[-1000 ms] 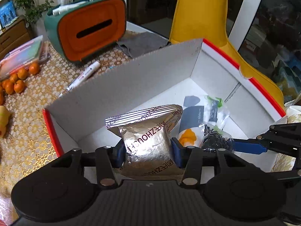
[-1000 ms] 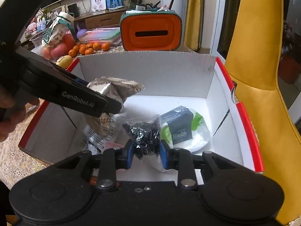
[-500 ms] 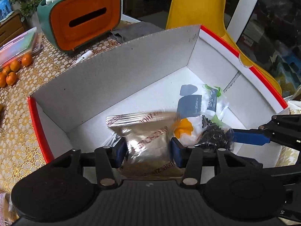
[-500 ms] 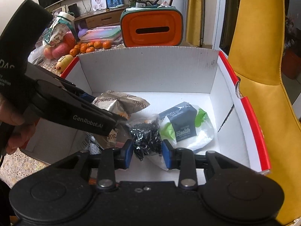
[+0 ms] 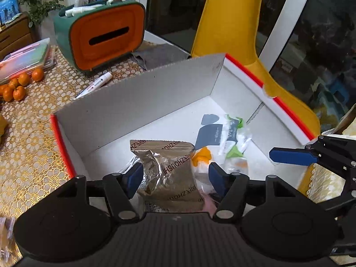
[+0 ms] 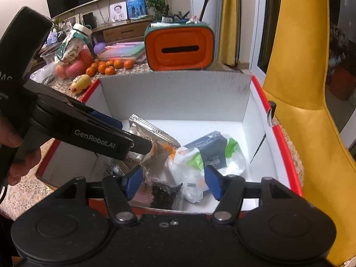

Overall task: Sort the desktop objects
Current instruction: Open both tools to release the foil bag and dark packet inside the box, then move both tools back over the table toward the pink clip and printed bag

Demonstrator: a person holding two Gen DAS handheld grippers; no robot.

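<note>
White cardboard box (image 5: 142,102), red-rimmed, holding all sorted items. Silver foil packet (image 5: 171,173): on box floor between the left gripper (image 5: 173,178) pads, jaws just widened, released. Clear bag of black pieces (image 6: 165,194): below the right gripper (image 6: 173,182), jaws just widened, released. Tissue pack (image 6: 211,153): at 1 o'clock from that bag. Orange tissue holder (image 5: 104,37): beyond box, 11 o'clock.
</note>
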